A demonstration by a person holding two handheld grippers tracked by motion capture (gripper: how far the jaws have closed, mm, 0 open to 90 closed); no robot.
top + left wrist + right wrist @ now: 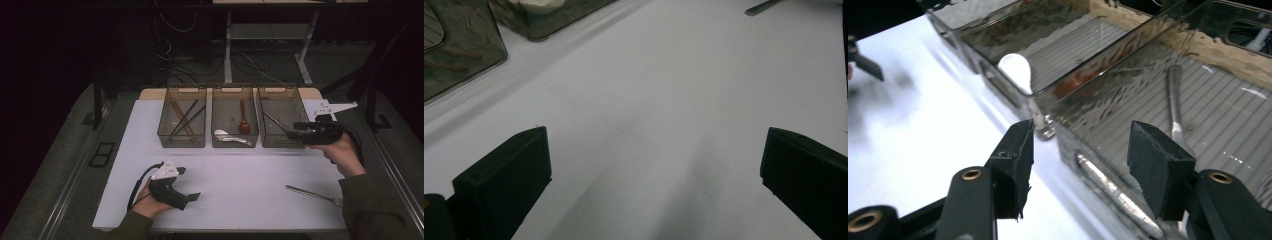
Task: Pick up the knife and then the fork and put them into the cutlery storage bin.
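Three smoky translucent plastic bins [234, 116] sit side by side at the far edge of your white tabletop [240, 175], and the likely job, judging by their contents, is sorting cutlery into them. Your right gripper [299, 131] hovers at the near rim of the right-hand bin [1128, 150], jaws apart and holding nothing; a metal utensil [1174, 95] already lies inside. Your left gripper [192, 196] rests low over bare table, jaws also wide and empty. One loose silver utensil [312, 194] lies near the table's front right corner, long axis running left to right, just beside your right forearm and well apart from the left gripper, so the right hand is the nearer one.
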